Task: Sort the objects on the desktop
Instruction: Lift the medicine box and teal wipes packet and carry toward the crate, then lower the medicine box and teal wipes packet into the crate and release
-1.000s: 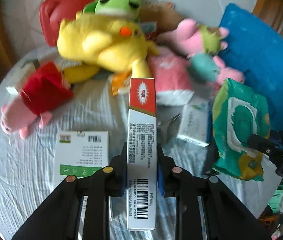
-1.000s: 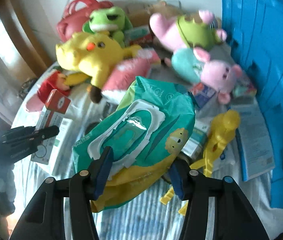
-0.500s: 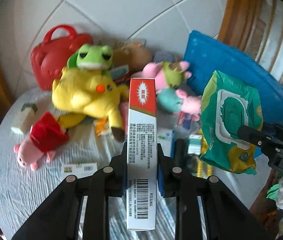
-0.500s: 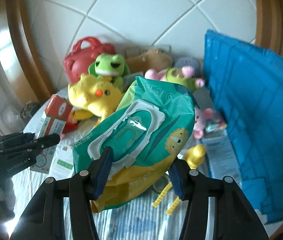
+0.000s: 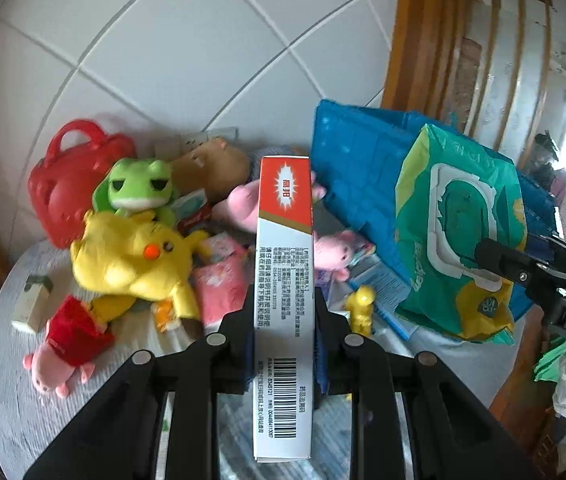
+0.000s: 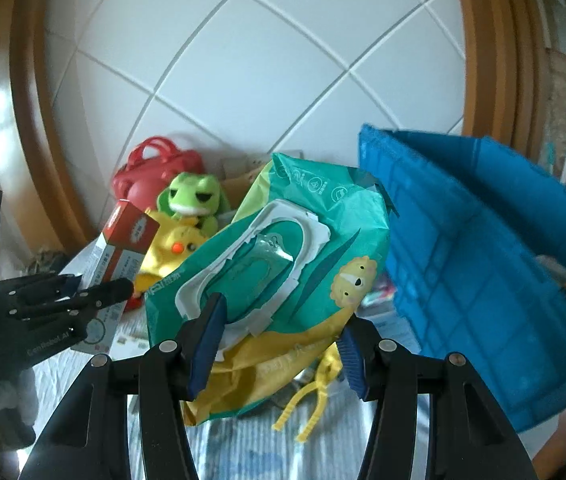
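My left gripper [image 5: 283,316] is shut on a long red and white box [image 5: 284,280] and holds it well above the table; the box also shows in the right wrist view [image 6: 117,264]. My right gripper [image 6: 281,324] is shut on a green and yellow wet-wipes pack [image 6: 279,264], held high in the air; the pack also shows at the right of the left wrist view [image 5: 459,232]. A blue crate [image 6: 483,248] stands at the right, behind the pack.
On the round grey table [image 5: 11,392] lie a yellow plush [image 5: 131,264], a green frog plush [image 5: 135,192], a red bag [image 5: 67,184], a pink pig in red [image 5: 67,344], pink plushes, a pink pack and a yellow toy [image 5: 361,308]. A tiled wall stands behind.
Both grippers have risen and pulled back with their loads. The table's objects look smaller and lower, and more wall shows. The wipes pack now stands in front of the blue crate.
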The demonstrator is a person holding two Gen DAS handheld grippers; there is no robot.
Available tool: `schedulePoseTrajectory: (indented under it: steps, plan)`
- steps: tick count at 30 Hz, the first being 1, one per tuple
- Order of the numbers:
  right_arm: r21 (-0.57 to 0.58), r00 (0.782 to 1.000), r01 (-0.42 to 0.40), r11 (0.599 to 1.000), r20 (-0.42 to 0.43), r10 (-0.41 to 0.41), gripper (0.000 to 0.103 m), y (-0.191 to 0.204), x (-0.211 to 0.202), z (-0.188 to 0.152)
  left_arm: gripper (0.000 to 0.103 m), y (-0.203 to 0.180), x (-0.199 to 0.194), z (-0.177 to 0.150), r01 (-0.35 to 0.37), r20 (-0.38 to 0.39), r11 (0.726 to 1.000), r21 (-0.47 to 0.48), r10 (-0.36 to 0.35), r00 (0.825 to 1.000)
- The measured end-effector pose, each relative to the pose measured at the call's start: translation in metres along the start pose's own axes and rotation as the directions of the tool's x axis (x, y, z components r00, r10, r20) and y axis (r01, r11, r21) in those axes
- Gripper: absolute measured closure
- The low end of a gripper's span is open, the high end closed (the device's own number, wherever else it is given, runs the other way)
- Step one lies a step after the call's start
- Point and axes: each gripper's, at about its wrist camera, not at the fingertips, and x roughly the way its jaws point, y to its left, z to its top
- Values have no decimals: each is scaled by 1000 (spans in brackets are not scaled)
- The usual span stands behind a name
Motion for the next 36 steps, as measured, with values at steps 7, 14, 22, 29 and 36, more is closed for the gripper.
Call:
schedulePoseTrajectory:
  steps: [7, 14, 22, 29, 36]
  plan:
    - [47, 993, 61, 997, 94, -65, 50, -61, -31, 27, 81, -62, 15, 48, 31, 61, 997, 76, -35, 998]
    - [64, 975, 116, 991, 185, -126, 50, -169, -62, 56, 81, -158, 42, 110, 57, 158, 992, 112, -75, 985]
    - [90, 971, 160, 983, 162, -173, 50, -291, -69, 65, 81, -275, 74, 170, 86, 210, 985, 147, -116, 971]
    - [114, 986, 134, 984, 79, -144, 50, -350, -49, 44, 81, -347, 136, 167, 120, 51, 973, 199, -133, 990]
    - [119, 993, 116, 986, 0, -117, 51, -376, -33, 25, 80, -373, 172, 151, 79, -66, 972, 222, -66, 996]
